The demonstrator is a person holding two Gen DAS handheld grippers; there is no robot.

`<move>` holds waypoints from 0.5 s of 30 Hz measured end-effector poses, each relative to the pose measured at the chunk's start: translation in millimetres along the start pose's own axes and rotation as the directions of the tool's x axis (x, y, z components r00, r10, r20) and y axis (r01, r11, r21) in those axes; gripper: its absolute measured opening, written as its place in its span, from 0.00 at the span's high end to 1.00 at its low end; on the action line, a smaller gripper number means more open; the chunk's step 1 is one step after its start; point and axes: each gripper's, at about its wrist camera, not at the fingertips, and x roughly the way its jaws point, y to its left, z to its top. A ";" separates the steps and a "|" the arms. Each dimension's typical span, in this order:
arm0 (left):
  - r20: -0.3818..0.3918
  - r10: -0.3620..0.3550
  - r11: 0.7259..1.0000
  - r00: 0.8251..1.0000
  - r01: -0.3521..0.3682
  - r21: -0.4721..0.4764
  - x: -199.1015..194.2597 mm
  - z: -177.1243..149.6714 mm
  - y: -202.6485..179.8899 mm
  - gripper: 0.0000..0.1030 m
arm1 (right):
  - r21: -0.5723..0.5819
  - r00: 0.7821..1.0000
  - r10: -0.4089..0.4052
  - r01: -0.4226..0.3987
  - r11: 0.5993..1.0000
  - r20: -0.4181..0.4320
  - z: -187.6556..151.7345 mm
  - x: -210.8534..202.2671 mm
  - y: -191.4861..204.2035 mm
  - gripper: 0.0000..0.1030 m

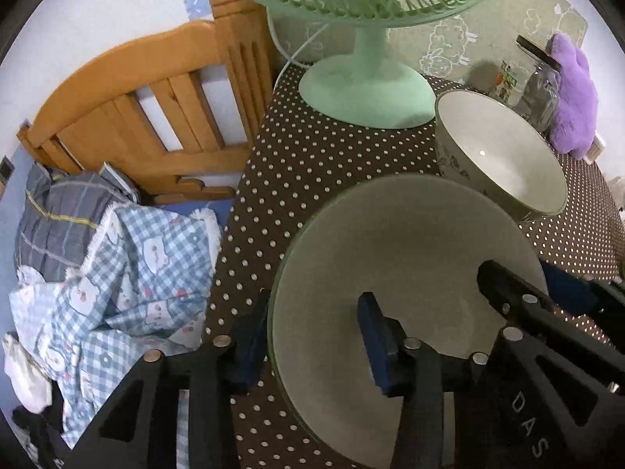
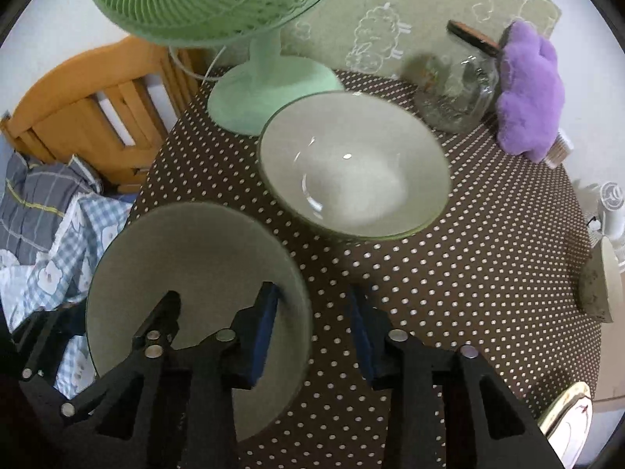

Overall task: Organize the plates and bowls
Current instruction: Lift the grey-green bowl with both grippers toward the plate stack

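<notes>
A pale green plate (image 1: 406,273) sits near the left edge of the table (image 1: 312,164), whose brown cloth is dotted white. Both grippers straddle its rim with jaws spread, neither visibly pinching. The left gripper (image 1: 312,336) has one finger outside the rim and one over the dish; the right gripper (image 2: 314,332) likewise. A glass bowl (image 2: 353,164) stands further in, just in front of the fan (image 2: 269,90). A white bowl (image 1: 504,152) sits beside the plate, near a jar (image 2: 461,93) and purple plush (image 2: 531,90).
</notes>
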 end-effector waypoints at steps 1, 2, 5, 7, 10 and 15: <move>0.000 -0.004 1.000 1.000 0.004 -0.001 -0.5 -0.5 0.3 0.59 | 0.003 1.000 0.012 -0.012 1.000 -0.006 -0.7 1.5 -0.3 0.72; 0.000 -0.004 1.000 1.000 0.004 0.001 -1.1 -0.3 -0.6 0.60 | 0.008 0.999 0.029 -0.029 1.000 -0.014 -0.9 2.8 -0.4 0.74; -0.003 -0.014 1.000 1.000 0.014 0.002 -1.9 0.0 -1.5 0.63 | 0.014 0.998 0.061 -0.060 0.998 -0.020 -1.5 3.4 -0.9 0.80; -0.005 -0.024 1.000 1.000 0.024 -0.002 -2.6 -0.4 -2.3 0.65 | 0.019 0.997 0.073 -0.073 0.997 -0.023 -1.8 3.4 -1.4 0.81; 0.000 -0.026 1.000 1.000 0.026 0.005 -3.4 -0.8 -4.8 0.66 | 0.029 0.996 0.090 -0.089 0.996 -0.023 -3.3 2.3 -2.6 0.82; 0.006 -0.018 1.000 1.000 0.018 0.015 -6.5 -3.8 -8.4 0.66 | 0.038 0.994 0.103 -0.102 0.994 -0.024 -6.6 0.1 -6.2 0.82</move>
